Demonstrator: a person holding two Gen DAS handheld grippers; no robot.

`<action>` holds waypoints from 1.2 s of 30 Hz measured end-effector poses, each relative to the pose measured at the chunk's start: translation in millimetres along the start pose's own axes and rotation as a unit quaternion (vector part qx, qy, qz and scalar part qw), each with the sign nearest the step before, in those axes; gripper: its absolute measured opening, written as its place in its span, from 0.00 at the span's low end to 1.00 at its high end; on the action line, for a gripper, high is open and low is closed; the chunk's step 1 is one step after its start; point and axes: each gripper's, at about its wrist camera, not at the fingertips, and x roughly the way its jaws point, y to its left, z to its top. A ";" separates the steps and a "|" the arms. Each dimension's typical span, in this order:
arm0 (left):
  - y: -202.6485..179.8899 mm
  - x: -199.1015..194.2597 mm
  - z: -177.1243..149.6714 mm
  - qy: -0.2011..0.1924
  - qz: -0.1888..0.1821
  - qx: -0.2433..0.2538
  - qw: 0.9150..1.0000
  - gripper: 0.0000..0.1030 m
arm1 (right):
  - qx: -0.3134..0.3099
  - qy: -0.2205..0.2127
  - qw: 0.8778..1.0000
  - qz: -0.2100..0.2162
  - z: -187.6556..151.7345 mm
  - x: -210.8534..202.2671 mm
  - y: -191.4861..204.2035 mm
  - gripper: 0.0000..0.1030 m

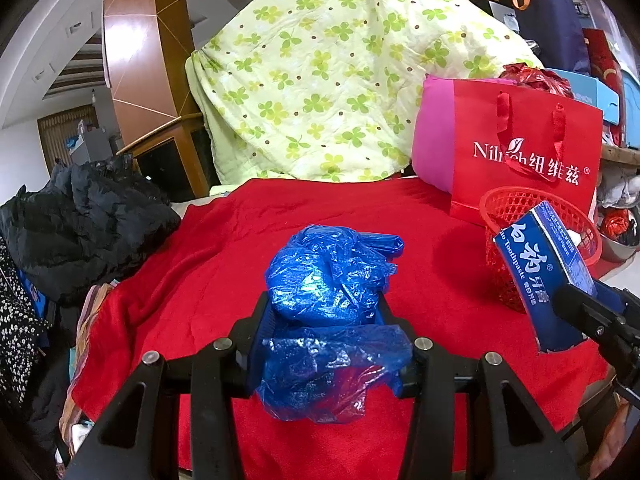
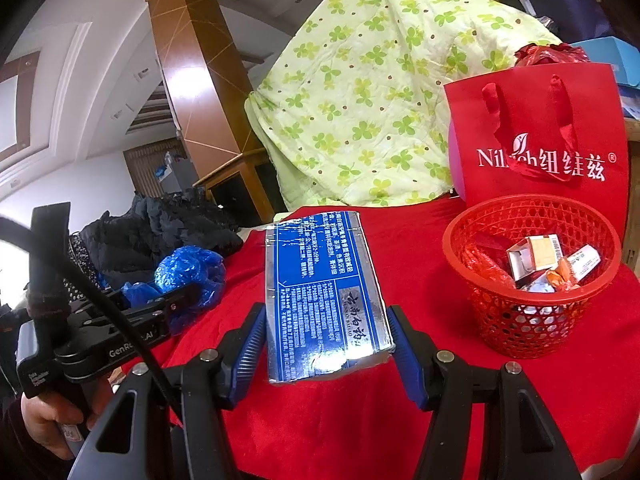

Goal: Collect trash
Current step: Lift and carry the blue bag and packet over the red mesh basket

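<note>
My left gripper (image 1: 326, 316) is shut on a crumpled blue plastic bag (image 1: 332, 272) and holds it above the red cloth (image 1: 224, 248). My right gripper (image 2: 326, 320) is shut on a blue and silver toothpaste box (image 2: 324, 288), held up left of the red mesh basket (image 2: 532, 320). The basket holds several small cartons and wrappers (image 2: 536, 260). In the left wrist view the box (image 1: 548, 264) sits in front of the basket (image 1: 508, 208) at the right. The left gripper with the bag (image 2: 188, 272) shows at the left of the right wrist view.
A red paper gift bag (image 1: 528, 160) stands behind the basket, with a pink cushion (image 1: 432, 140) beside it. A green clover-print quilt (image 1: 340, 72) rises at the back. Black clothes (image 1: 88, 220) lie piled at the left edge of the cloth.
</note>
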 end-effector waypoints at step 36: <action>-112.4 12.3 59.4 -0.036 -0.071 0.083 0.993 0.47 | 0.048 -0.050 0.995 -0.071 24.8 -67.6 -79.5 0.61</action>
